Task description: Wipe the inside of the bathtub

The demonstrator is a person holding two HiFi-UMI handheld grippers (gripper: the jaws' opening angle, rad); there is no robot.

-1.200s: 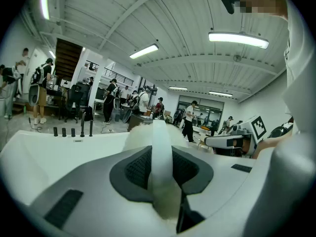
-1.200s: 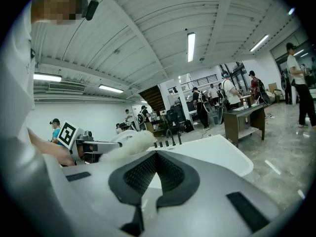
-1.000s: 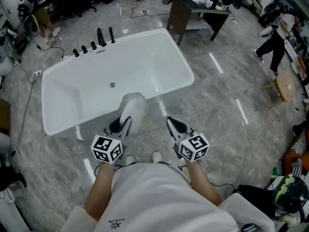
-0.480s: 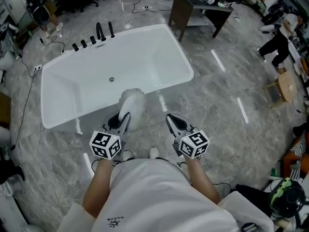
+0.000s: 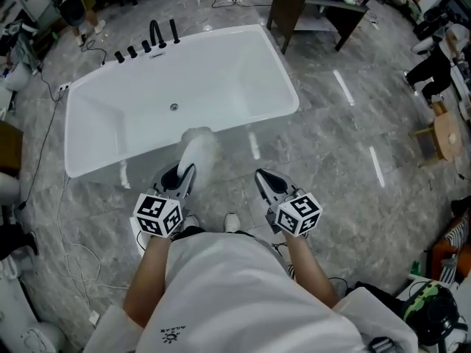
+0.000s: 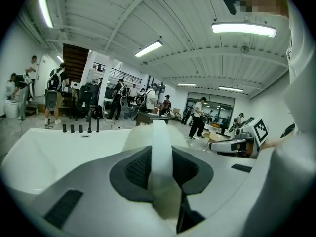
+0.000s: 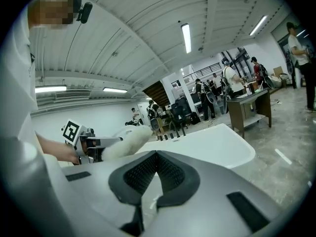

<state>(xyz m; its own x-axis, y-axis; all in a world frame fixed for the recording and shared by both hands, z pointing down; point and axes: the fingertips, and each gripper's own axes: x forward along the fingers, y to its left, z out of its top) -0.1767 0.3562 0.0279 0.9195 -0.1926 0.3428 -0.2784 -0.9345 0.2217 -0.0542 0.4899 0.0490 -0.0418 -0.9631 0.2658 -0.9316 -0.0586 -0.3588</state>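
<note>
Left gripper (image 5: 184,176): clenched on the flat white handle of a fluffy white duster (image 5: 197,147). In the left gripper view the handle runs straight out between the jaws, with the fluffy head beyond the tips.
Right gripper (image 5: 265,182): jaws pressed together on nothing. It is held just right of the left gripper, over the floor and apart from the tub.
Bathtub (image 5: 221,72): white and freestanding, far of the person, long axis running left to right. The inside looks bare; fine soiling cannot be judged.
Duster position: the head lies over the middle of the near rim in the head view. Contact with the rim cannot be told.
Reason for hold: the handle is gripped at its near end, so the head leads the jaws. This is judged to let the soft part meet the tub walls before any hard part does.
Task stage: judged to be the approach; wiping of the inside has not begun.
Edges: the near rim stands between the person and the basin. Black tap fittings (image 5: 147,43) line the far-left rim, and the drain (image 5: 174,107) sits left of centre in the tub floor. Both are judged likely snag points.
Open room: stone floor (image 5: 331,153) lies open to the right. Cables (image 5: 44,153) trail at the left. A dark table (image 5: 309,6) stands beyond the far-right corner, apart from the tub.
</note>
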